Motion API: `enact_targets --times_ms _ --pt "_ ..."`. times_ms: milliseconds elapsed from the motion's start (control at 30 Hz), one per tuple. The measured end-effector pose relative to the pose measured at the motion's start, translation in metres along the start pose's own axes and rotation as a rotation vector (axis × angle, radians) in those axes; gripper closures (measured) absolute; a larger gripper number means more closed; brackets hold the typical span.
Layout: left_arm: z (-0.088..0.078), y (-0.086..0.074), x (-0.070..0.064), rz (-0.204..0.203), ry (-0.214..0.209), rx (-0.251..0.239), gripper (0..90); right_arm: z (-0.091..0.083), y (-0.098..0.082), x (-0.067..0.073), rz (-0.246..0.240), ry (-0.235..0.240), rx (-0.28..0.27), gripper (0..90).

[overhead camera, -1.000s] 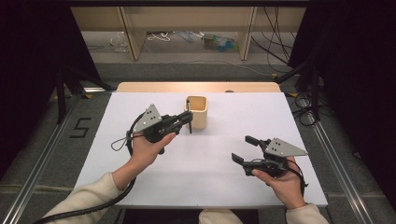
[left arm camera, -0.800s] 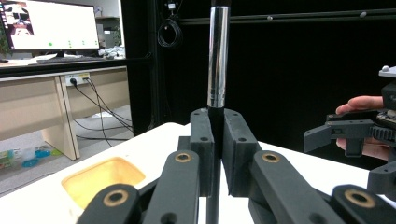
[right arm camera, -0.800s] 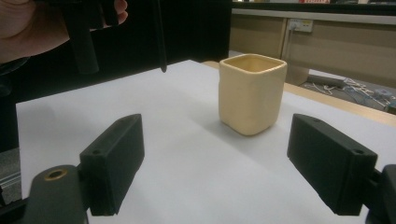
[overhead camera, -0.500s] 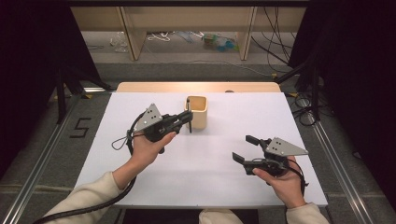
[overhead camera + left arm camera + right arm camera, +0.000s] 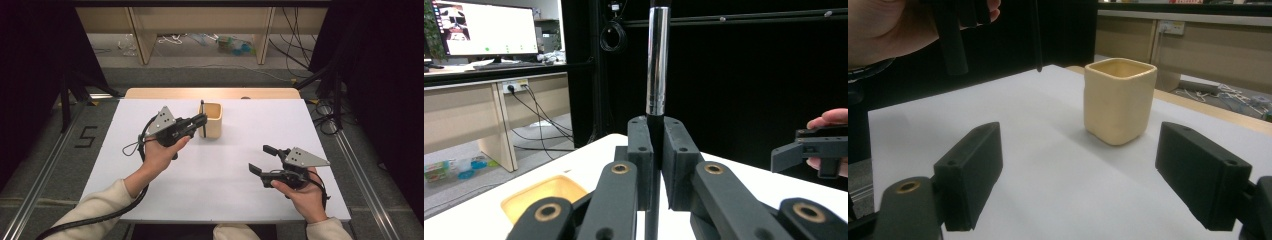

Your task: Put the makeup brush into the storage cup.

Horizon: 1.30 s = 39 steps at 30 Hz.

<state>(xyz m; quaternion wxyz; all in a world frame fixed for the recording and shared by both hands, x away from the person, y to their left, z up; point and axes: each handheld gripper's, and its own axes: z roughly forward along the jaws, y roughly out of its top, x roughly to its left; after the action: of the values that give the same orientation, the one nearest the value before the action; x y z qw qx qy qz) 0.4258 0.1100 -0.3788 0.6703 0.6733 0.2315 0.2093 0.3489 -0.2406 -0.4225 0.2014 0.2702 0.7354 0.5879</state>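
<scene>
Nearest to the person, the right gripper [image 5: 265, 161] rests low over the white table [image 5: 225, 200], with its jaws wide apart and nothing between them; from its own view they point toward the cup [image 5: 1119, 100]. Further in, the left gripper [image 5: 199, 121] has its jaws closed on a thin pen [image 5: 657, 65], black with a shiny metal sleeve, which stands upright between the pads. In the high view the pen [image 5: 202, 117] hangs just beside the near-left wall of the beige square cup [image 5: 214, 125], not yet over the opening. The pen seems light and stiff, so it will not bend, but the smooth metal part is probably slippery; the grip on the dark part below the sleeve looks like the better place, because there the pads can hold it without sliding. The cup looks like ceramic, rather heavy and steady, yet it could chip if knocked. Behind the table, wooden legs and cables [image 5: 170, 40] lie on the floor.
</scene>
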Motion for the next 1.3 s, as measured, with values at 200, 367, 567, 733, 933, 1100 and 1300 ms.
enact_targets --times_ms 200,367,567,733,933,1100,1300 --pt "0.004 0.0 0.003 0.004 0.011 0.003 83.8 0.0 0.0 0.0 0.003 0.004 0.001 20.1" --pt "0.007 0.0 0.006 0.01 0.014 0.005 83.8 0.0 -0.001 0.001 0.028 0.011 0.016 20.0" --pt "0.009 0.001 0.008 0.01 0.022 0.001 83.8 0.0 -0.001 0.001 0.022 0.007 0.018 20.1" --pt "0.011 0.001 0.01 0.003 0.033 -0.001 83.8 0.0 -0.001 0.002 0.024 0.005 0.014 20.0" --pt "0.014 0.001 0.013 0.016 0.04 -0.004 83.8 0.001 -0.001 0.0 -0.001 0.001 0.007 20.1" --pt "0.015 0.001 0.015 0.009 0.047 0.002 83.8 0.001 -0.001 0.0 -0.002 0.003 0.008 20.0" --pt "0.017 0.001 0.019 0.008 0.059 -0.001 83.8 0.001 -0.001 0.0 -0.001 0.002 0.009 20.0"
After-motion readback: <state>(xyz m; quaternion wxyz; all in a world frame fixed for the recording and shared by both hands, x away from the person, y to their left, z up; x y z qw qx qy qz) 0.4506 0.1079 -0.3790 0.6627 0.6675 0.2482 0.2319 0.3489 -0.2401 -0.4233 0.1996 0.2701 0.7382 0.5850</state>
